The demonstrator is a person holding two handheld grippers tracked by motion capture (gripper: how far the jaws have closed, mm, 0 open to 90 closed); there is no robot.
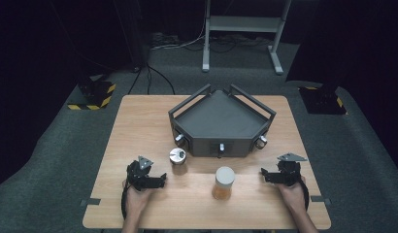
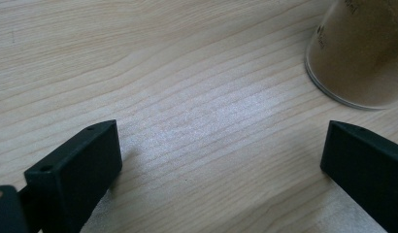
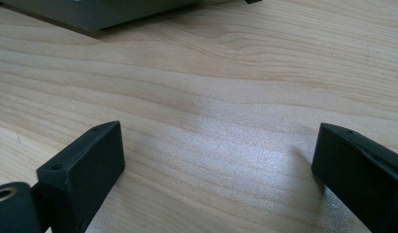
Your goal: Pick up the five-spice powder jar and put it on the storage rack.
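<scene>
A clear jar (image 1: pixel 223 183) of tan powder with a pale lid stands near the table's front middle. Its base (image 2: pixel 355 58) shows at the upper right of the left gripper view. A small silver-topped container (image 1: pixel 177 158) sits left of it, closer to the tray. My left gripper (image 1: pixel 162 179) rests low at the front left, pointing right toward the jar, jaws wide apart over bare wood. My right gripper (image 1: pixel 263 175) rests at the front right, pointing left, jaws also wide with nothing between them. In the gripper views, the left gripper (image 2: pixel 221 160) and the right gripper (image 3: pixel 219 160) frame only wood.
A dark grey angular tray (image 1: pixel 221 116) with railings and metal knobs on its front wall stands at the table's back middle; its base edge (image 3: pixel 100 14) shows in the right gripper view. The wooden table (image 1: pixel 139 126) sits on grey carpet, with a metal stand (image 1: pixel 245 29) behind.
</scene>
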